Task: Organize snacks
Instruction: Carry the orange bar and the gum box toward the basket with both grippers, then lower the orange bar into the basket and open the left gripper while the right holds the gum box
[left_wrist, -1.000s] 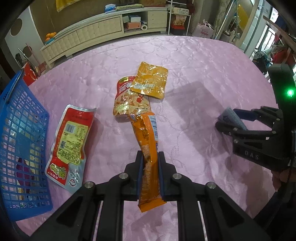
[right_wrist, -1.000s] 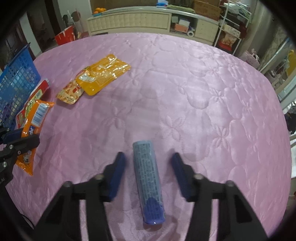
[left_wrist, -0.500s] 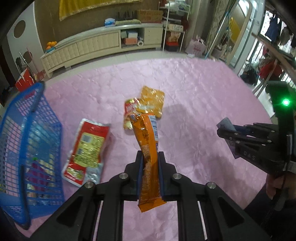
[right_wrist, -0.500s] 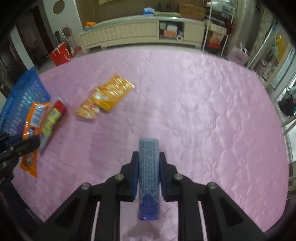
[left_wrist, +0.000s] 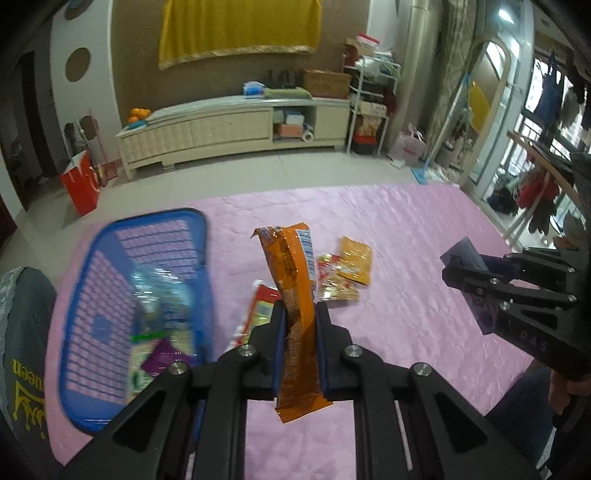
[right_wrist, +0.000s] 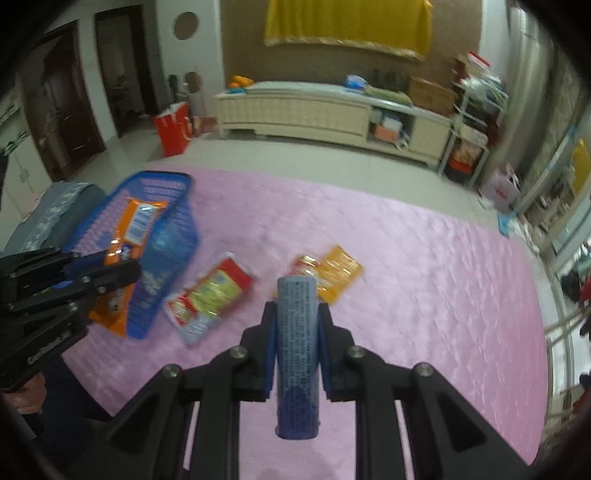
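Clamping: left gripper (left_wrist: 300, 343) on orange packet (left_wrist: 295, 317); right gripper (right_wrist: 297, 347) on blue packet (right_wrist: 297, 354) (both aloft).

a quilted pink cloth with a stitched flower pattern (right_wrist: 424, 280) covers the table. the blue plastic lattice basket (left_wrist: 110, 295) shows pink through its grid. the long orange foil snack packet (left_wrist: 295, 317) has a blue-and-white label near its top. the slate-blue tube-shaped pack (right_wrist: 297, 354) carries fine dark print and a darker blue lower end. the flat red pouch (right_wrist: 210, 295) has a yellow label panel, and the small yellow-orange foil pouch (right_wrist: 338, 273) is glossy.
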